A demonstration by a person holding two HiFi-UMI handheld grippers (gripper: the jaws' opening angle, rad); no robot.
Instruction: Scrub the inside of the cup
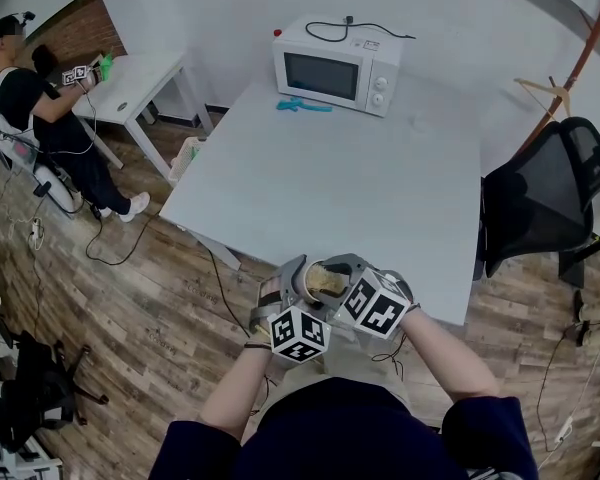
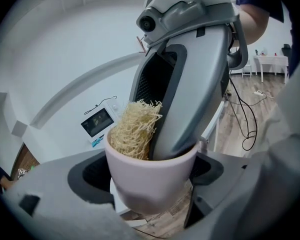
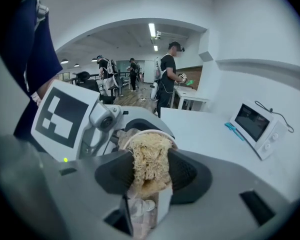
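Head view: both grippers are bunched together just off the near edge of the table (image 1: 310, 183), over the person's lap. The left gripper (image 1: 302, 293) and right gripper (image 1: 348, 286) meet at the cup (image 1: 325, 268).

Left gripper view: the jaws pinch the pinkish cup from both sides. The right gripper's tips poke down into it next to a straw-coloured loofah (image 2: 135, 129).

Right gripper view: the jaws are squeezed on that loofah, which sits in the cup's mouth. There's a microwave (image 1: 337, 65) at the table's far end.

Cup (image 2: 150, 184): smooth, matt, pale pink, ceramic-like.
Scrubber (image 2: 135, 129) in cup: coarse, dry, straw-like fibre.
Right gripper (image 3: 147, 171) at cup: smooth matt grey plastic; pads (image 3: 187, 173) black, textured.
Table (image 1: 330, 178) beyond cup: smooth matt white.
Floor (image 1: 110, 288): wood-look planks.
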